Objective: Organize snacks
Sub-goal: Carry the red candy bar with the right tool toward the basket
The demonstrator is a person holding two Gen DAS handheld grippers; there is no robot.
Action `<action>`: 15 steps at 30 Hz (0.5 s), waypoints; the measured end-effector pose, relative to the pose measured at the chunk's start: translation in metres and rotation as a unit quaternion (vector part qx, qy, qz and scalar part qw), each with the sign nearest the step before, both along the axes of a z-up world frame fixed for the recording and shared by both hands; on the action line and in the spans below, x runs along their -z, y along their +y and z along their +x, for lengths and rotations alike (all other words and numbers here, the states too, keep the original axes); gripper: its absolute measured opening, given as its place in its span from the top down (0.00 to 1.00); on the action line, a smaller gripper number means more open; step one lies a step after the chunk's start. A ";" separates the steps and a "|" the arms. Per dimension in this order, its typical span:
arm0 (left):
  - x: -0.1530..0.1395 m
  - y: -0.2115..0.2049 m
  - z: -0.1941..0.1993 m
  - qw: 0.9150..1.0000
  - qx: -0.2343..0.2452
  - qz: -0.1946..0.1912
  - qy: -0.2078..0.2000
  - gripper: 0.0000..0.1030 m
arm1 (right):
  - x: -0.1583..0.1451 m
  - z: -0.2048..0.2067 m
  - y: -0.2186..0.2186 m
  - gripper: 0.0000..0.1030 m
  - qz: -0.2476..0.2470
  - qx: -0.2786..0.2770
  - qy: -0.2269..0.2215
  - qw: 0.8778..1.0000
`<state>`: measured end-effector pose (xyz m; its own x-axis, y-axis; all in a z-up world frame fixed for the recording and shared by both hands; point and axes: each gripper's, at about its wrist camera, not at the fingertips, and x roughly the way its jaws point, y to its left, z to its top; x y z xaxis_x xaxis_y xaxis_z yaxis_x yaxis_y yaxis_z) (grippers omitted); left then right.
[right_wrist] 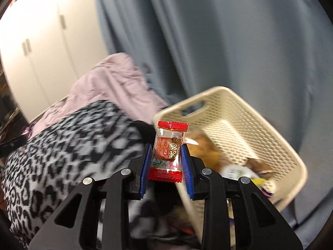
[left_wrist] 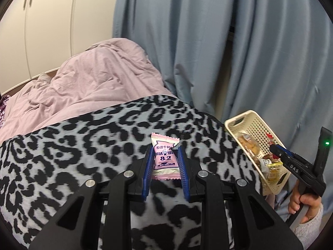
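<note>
The leopard-print blanket (left_wrist: 83, 156) lies bare and open to passage, while the cream basket (right_wrist: 239, 108) at its right edge, half full of snacks (right_wrist: 210, 152), stands before the blue curtain (left_wrist: 208, 41).

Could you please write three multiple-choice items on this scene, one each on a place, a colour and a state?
1. Where are most wrapped snacks?
A. in the cream perforated plastic basket
B. on the pink quilt
C. on the cupboard

2. Which colour is the wrapper of the snack packet in the right gripper?
A. green
B. red
C. black

3. The left gripper is:
A. open, empty
B. shut on the pink candy packet
C. out of view

Key: 1 A, snacks lie inside it; 2 B, red ends show; 3 B, both fingers press the packet.
</note>
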<state>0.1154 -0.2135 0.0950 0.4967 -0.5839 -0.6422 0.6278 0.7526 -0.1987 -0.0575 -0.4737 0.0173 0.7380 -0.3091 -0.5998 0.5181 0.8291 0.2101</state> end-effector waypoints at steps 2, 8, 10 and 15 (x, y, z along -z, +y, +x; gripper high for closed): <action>0.000 -0.011 -0.005 1.000 0.009 0.002 0.000 0.77 | 0.007 -0.011 -0.016 0.71 0.007 0.020 0.005 1.000; 0.001 -0.039 -0.018 0.999 0.031 0.010 0.000 0.77 | 0.032 -0.033 -0.040 0.57 0.026 0.053 0.021 0.998; 0.001 -0.048 -0.023 0.999 0.040 0.013 0.000 0.77 | 0.037 -0.036 -0.037 0.55 0.021 0.055 0.024 0.998; 0.001 -0.077 -0.037 0.998 0.067 0.018 -0.001 0.77 | 0.041 -0.057 -0.025 0.55 0.004 0.050 0.010 0.999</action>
